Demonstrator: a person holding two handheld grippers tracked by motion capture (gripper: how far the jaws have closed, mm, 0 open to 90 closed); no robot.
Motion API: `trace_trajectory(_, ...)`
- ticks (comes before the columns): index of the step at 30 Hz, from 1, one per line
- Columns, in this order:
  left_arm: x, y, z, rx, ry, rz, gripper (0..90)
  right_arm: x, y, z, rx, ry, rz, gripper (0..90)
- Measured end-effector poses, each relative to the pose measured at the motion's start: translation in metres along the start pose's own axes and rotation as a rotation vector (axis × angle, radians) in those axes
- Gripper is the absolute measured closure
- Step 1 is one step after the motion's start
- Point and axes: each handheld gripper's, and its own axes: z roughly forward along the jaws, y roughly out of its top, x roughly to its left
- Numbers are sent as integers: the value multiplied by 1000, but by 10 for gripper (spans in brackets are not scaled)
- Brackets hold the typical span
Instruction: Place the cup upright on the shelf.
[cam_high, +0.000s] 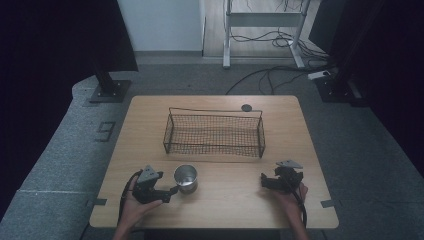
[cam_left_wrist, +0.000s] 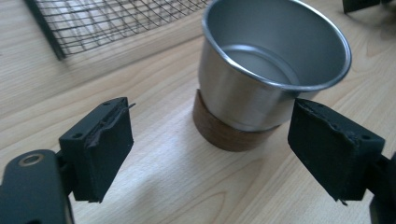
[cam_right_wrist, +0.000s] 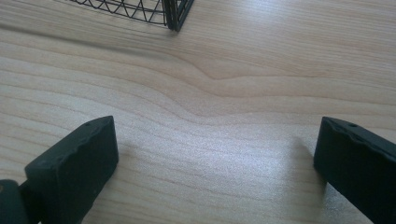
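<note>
A shiny metal cup (cam_high: 185, 178) with a brown wooden base stands upright and empty on the wooden table (cam_high: 230, 205), near the front left. My left gripper (cam_high: 169, 194) lies just left of it, held in a hand, its jaws pointed at the cup. In the left gripper view the cup (cam_left_wrist: 266, 70) stands a little beyond the open gripper (cam_left_wrist: 212, 135), apart from both pads. My right gripper (cam_high: 263, 181) rests at the front right, open, and in the right gripper view it (cam_right_wrist: 215, 154) has only bare wood between its jaws.
A black wire basket (cam_high: 214, 132) sits empty across the table's middle, behind the cup; its corner (cam_right_wrist: 175, 11) shows ahead of the right gripper. A small dark disc (cam_high: 246, 107) lies near the far edge. Stands and cables cover the floor beyond.
</note>
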Motion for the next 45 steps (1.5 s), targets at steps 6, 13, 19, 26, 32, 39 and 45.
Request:
trace_trajectory(6, -8, 3, 3, 4, -19, 17, 124, 0, 0, 0, 0, 1, 0, 0)
trace_trajectory(13, -18, 7, 10, 4, -23, 38, 113, 0, 0, 0, 0, 2, 2, 0)
trace_trajectory(19, -24, 12, 17, 13, -14, 48, 107, 0, 0, 0, 1, 1, 2, 0)
trace_trajectory(26, -30, 23, 31, 26, -3, 64, 105, 0, 0, 0, -1, 0, -1, 3)
trace_trajectory(32, -29, 34, 43, 20, 10, 77, 121, 0, 0, 0, -3, -1, 1, 6)
trace_trajectory(39, -29, 31, 47, -18, 6, 86, 141, 0, 0, 0, -2, -4, 5, 11)
trace_trajectory(45, -30, 30, 46, -28, 0, 95, 144, 0, 0, 0, -4, -7, 9, 13)
